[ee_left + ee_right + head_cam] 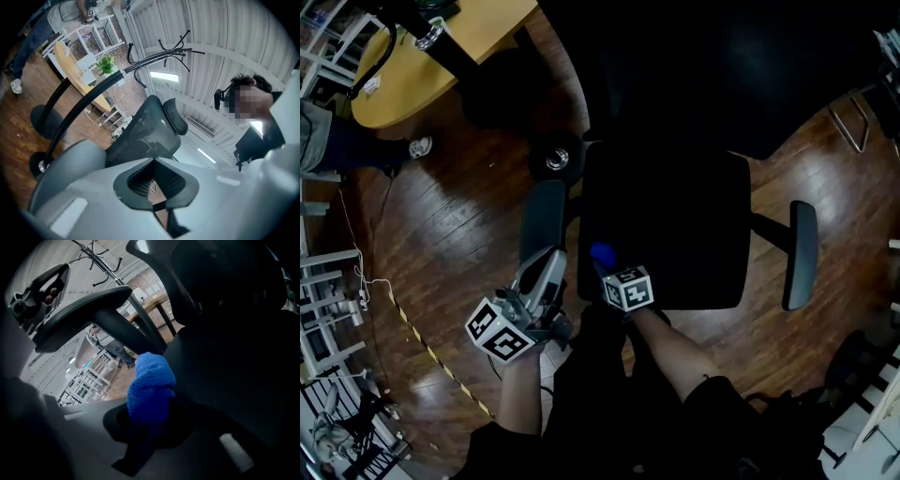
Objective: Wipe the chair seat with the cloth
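Right gripper view: right gripper (147, 420) has its jaws pinched on the blue fleece cloth (150, 385). A bunched wad sticks out past the tips and the rest is buried in the grip.

Cloth reads soft, light and fluffy. It should fold and drag rather than slide, with no breakage risk. Hold low on the wad looks right; my take is to leave enough proud of the tips so fabric, not jaw, meets the surface.

Black chair seat (225, 380) sits just beyond the cloth. Too dark here to tell whether they touch. Head view puts the cloth at the seat's near corner, on the person's left side.

Left gripper (153, 164): jaws pressed together, nothing between them, only the chair's mesh backrest (145, 131) showing through the gap. In the head view it sits at the near end of the grey armrest (544, 214); contact unclear.

Further out: coat rack (154, 56), then a wooden table (441, 47) on the plank floor (450, 234).
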A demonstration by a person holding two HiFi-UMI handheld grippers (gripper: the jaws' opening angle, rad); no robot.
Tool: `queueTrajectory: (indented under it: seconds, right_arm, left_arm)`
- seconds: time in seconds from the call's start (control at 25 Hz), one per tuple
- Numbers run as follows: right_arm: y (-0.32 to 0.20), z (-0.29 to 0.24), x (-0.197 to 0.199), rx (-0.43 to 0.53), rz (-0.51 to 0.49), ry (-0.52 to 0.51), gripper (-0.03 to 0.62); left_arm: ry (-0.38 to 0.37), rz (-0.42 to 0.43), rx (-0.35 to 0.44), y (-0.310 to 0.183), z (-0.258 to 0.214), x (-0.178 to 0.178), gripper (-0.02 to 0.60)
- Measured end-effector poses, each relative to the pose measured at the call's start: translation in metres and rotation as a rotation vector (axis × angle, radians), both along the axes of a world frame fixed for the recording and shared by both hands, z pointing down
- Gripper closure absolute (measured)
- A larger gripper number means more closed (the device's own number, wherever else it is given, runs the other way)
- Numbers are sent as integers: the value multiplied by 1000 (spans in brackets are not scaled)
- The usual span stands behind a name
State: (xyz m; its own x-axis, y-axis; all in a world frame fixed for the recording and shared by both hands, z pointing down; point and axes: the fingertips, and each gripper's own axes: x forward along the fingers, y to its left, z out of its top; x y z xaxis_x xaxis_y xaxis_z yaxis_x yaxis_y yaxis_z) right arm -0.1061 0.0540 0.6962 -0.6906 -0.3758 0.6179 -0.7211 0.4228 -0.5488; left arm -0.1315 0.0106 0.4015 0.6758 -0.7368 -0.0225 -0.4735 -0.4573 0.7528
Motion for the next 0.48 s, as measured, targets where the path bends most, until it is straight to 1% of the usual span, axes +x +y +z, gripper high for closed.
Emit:
queueTrajectory:
  seconds: [0.12, 0.24, 0.36, 0.48]
  right_arm:
    - [2, 5, 8, 10, -10, 34, 559]
    - [5, 11, 31, 26, 30, 73, 559]
    - [11, 23, 71, 24, 73, 136, 559]
    - [12, 31, 124, 23, 137, 196, 559]
  left_arm:
    - [3, 4, -2, -1, 3, 0, 589]
    - [6, 25, -3, -3, 3, 7, 589]
    - [6, 48, -1, -9, 3, 15, 589]
    - [8, 70, 7, -16, 3, 27, 589]
